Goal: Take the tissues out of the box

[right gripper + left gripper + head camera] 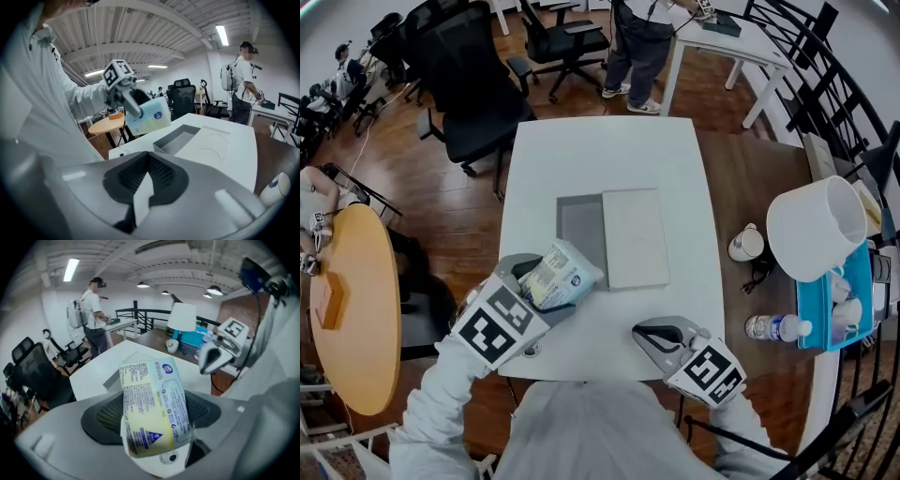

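Observation:
A soft pack of tissues [560,275], pale blue and yellow, sits between the pads of my left gripper [546,287], which is shut on it and holds it above the white table's [609,155] near left corner. In the left gripper view the tissue pack [154,404] fills the jaws of the left gripper [154,416]. The grey box [579,225] lies open at mid-table, its white lid [633,236] slid to the right. My right gripper [656,336] is shut and empty over the table's near edge. In the right gripper view, the right gripper [143,187] faces the box [176,138] and the lifted tissue pack [147,117].
Right of the table stand a white cup [746,244], a water bottle [776,327], a big white shade [816,225] and a blue tray [834,309]. A black chair [473,84] is at the far left, a round wooden table [356,309] at the left. A person [637,47] stands beyond.

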The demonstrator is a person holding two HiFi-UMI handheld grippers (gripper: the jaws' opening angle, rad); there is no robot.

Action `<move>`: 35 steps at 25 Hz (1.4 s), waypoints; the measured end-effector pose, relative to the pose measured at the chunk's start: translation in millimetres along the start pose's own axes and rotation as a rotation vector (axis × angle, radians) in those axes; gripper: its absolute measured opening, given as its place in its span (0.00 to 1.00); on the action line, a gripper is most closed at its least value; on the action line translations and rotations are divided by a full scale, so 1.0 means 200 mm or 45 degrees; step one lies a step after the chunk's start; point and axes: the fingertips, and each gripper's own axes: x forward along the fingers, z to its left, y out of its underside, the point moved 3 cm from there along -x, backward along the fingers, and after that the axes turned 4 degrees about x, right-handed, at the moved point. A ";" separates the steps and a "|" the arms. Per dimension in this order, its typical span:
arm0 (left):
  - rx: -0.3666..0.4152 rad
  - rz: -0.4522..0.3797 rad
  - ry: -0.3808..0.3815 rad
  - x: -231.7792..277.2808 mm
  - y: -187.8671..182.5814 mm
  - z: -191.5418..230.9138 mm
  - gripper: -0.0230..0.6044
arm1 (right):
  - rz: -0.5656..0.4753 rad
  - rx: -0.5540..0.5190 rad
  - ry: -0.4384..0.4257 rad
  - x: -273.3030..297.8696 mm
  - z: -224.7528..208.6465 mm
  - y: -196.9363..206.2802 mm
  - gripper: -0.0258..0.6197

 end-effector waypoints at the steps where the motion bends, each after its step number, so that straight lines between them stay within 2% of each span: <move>1: 0.090 0.021 0.033 0.01 0.05 -0.08 0.67 | 0.003 -0.001 0.001 0.00 0.00 0.00 0.04; 4: 0.321 0.079 0.144 0.14 0.24 -0.27 0.67 | 0.017 0.008 0.010 0.01 0.00 0.03 0.04; 9: 0.524 0.194 0.314 0.40 0.44 -0.45 0.67 | 0.039 0.031 0.019 0.02 0.04 0.06 0.04; 13: 0.598 0.221 0.329 0.52 0.47 -0.46 0.69 | 0.054 0.038 0.027 0.02 0.06 0.05 0.04; 17: 0.646 0.327 0.385 0.62 0.54 -0.44 0.70 | 0.058 0.060 0.037 0.01 0.07 0.07 0.04; 22: 0.681 0.289 0.393 0.63 0.52 -0.41 0.74 | 0.065 0.069 0.043 0.01 0.06 0.07 0.04; 25: 0.646 0.202 0.374 0.56 0.45 -0.38 0.74 | 0.057 0.060 0.035 0.02 0.06 0.07 0.04; 27: 0.603 0.103 0.366 0.43 0.38 -0.35 0.74 | 0.048 0.051 0.036 0.02 0.06 0.05 0.04; 28: 0.582 0.015 0.354 0.33 0.33 -0.34 0.74 | 0.040 0.046 0.036 0.02 0.06 0.03 0.04; 30: 0.525 -0.254 0.320 0.07 0.20 -0.32 0.71 | 0.012 0.040 0.034 0.00 0.06 -0.01 0.04; 32: 0.453 -0.556 0.285 -0.18 0.08 -0.29 0.53 | -0.034 0.043 0.026 -0.01 0.05 -0.04 0.04; 33: 0.420 -0.673 0.267 -0.29 0.04 -0.28 0.41 | -0.061 0.049 0.019 -0.02 0.06 -0.06 0.04; 35: 0.378 -0.790 0.221 -0.41 0.04 -0.27 0.18 | -0.116 0.064 -0.007 -0.03 0.07 -0.11 0.04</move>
